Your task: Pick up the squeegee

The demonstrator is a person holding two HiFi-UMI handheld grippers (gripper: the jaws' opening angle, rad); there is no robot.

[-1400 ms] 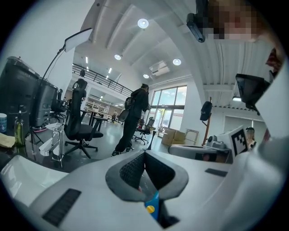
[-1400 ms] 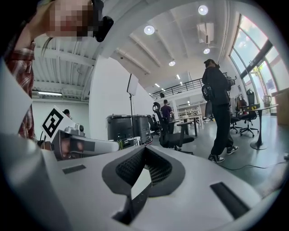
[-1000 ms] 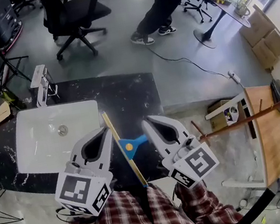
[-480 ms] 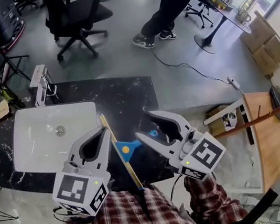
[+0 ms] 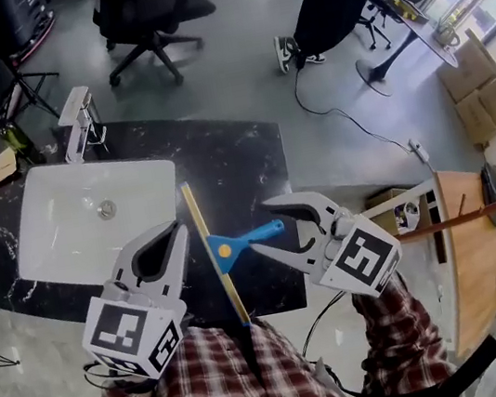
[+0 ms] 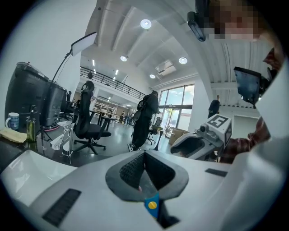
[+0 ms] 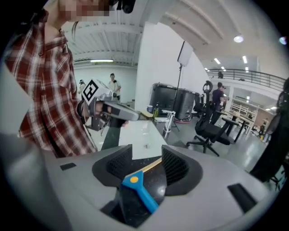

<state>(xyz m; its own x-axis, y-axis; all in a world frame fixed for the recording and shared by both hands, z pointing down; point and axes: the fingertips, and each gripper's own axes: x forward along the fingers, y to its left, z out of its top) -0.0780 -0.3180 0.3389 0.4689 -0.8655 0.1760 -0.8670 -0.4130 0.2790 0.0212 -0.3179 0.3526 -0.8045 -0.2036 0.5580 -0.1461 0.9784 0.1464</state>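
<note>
Where it lies on the black counter [image 5: 246, 160], the squeegee [image 5: 222, 249] has its handle between the opening jaws of the right gripper [image 5: 260, 226] [image 7: 142, 167] — untouched.
It runs alongside the white sink [image 5: 51, 202]; the left gripper [image 5: 178, 229] [image 6: 144, 155] hovers just beside it, clenched and empty.

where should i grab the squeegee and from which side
Take the blue handle, coming from the right. It sticks out sideways from the long blade, lying flat on the black counter, straight toward the right gripper, whose opening jaws straddle it without touching.
</note>
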